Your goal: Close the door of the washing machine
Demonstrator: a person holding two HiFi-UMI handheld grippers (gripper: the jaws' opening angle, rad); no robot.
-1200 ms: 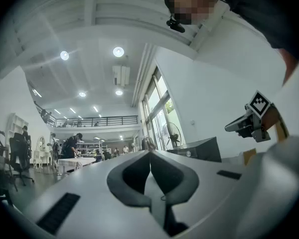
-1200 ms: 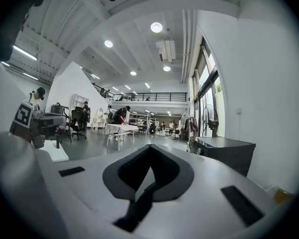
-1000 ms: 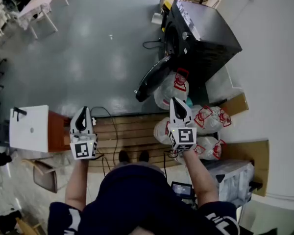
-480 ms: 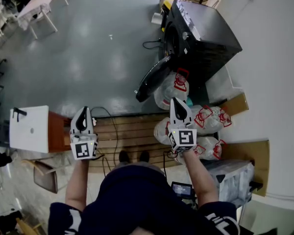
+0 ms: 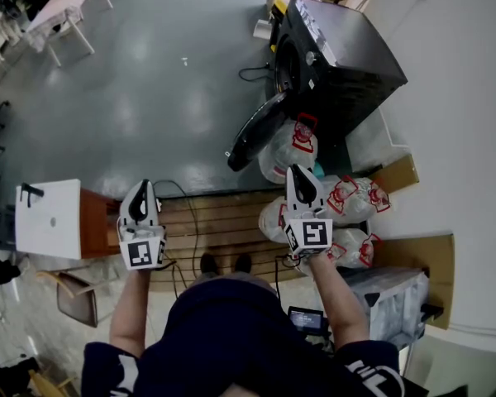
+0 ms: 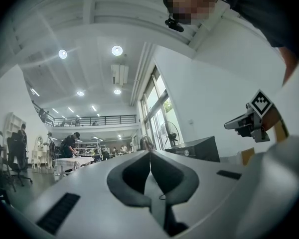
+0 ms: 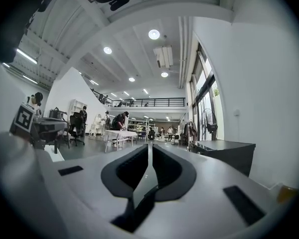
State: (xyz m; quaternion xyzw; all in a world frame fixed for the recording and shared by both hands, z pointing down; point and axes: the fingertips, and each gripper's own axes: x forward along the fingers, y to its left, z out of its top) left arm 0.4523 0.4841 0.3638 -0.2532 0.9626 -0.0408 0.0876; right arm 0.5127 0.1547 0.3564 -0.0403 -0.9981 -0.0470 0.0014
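The black washing machine stands at the far right against the white wall, well ahead of both grippers. Its round dark door hangs open, swung out to the left toward the floor. The machine's top also shows in the left gripper view and in the right gripper view. My left gripper and my right gripper are held side by side in front of the person, far short of the door. Both are shut with nothing between the jaws.
White plastic bags with red print lie below the open door, and more bags by the right gripper. A wooden pallet lies underfoot with cables on it. A white table stands left. Cardboard leans at the wall.
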